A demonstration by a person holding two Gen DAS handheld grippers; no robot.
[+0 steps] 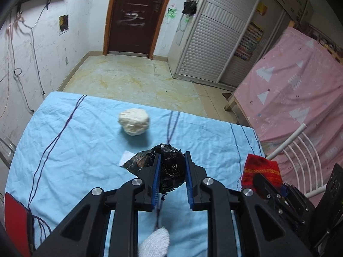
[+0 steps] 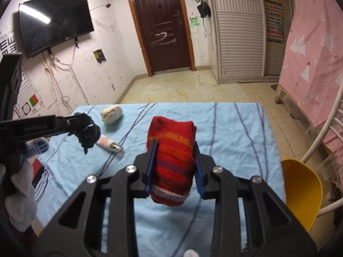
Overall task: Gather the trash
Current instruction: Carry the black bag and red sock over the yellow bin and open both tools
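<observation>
My left gripper is shut on a crumpled black plastic bag and holds it above the blue-clothed table. It also shows in the right wrist view, at the left. My right gripper is shut on a rolled red striped knit cloth, lifted above the table; the cloth also shows in the left wrist view. A white crumpled paper ball lies further out on the table, also in the right wrist view. A small tube lies under the black bag.
A red flat object lies at the table's left edge. A yellow chair with a white metal back stands to the right. A pink-sheeted bed and a louvred wardrobe are beyond it. A white sock lies near me.
</observation>
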